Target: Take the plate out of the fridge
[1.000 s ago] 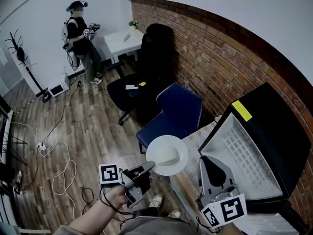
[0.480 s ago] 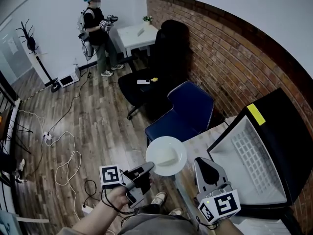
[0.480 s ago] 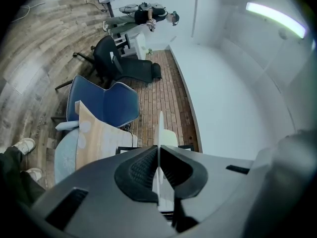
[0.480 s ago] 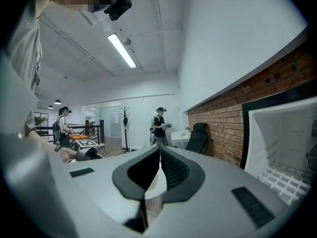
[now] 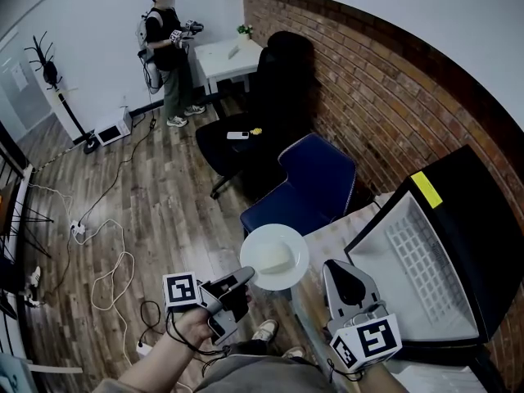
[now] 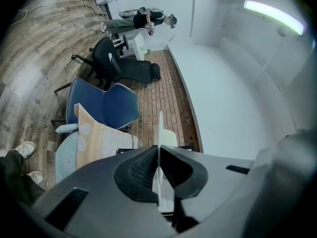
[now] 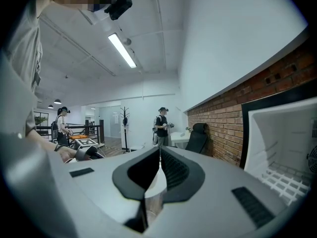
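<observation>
Plate (image 5: 274, 256) is out of the fridge (image 5: 483, 211), well clear of its open front, with our left tool (image 5: 248, 277) clamped on its rim. Right tool (image 5: 344, 273), nearer the fridge, is closed and empty. We advise carrying the plate level, as an edge grip looks slight.

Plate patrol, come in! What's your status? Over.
Left gripper shut on plate rim. Right gripper shut, empty, beside it. Plate's out of the open fridge, pale lump on top. Nothing seen blocking.
</observation>
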The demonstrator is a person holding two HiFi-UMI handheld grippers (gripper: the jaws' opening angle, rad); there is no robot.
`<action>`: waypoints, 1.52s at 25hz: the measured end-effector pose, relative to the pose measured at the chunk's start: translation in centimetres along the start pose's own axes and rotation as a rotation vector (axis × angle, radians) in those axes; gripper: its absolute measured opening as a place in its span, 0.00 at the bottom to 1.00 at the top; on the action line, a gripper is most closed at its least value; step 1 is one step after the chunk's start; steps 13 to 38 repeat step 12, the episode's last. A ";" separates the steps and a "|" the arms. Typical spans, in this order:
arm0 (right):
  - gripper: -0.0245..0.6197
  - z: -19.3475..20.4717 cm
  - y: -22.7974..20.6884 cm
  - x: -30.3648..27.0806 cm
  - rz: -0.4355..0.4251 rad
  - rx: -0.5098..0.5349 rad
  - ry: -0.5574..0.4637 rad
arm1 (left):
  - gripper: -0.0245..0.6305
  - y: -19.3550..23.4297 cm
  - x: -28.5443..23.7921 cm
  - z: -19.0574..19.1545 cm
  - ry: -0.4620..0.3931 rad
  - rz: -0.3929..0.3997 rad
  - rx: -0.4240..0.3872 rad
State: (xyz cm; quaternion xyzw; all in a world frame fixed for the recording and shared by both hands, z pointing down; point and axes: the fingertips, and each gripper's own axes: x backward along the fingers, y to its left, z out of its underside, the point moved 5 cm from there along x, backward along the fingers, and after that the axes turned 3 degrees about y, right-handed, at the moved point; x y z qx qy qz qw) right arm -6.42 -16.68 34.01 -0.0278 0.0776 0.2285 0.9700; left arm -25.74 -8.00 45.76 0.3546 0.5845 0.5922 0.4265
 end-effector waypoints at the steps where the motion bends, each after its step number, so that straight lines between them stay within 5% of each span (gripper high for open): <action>1: 0.09 0.0 0.0 0.1 0.003 -0.001 -0.001 | 0.08 0.0 0.0 0.0 0.003 -0.002 -0.002; 38: 0.09 -0.3 -1.0 0.9 0.015 -0.008 -0.014 | 0.08 -0.7 -1.4 0.5 0.024 0.005 -0.009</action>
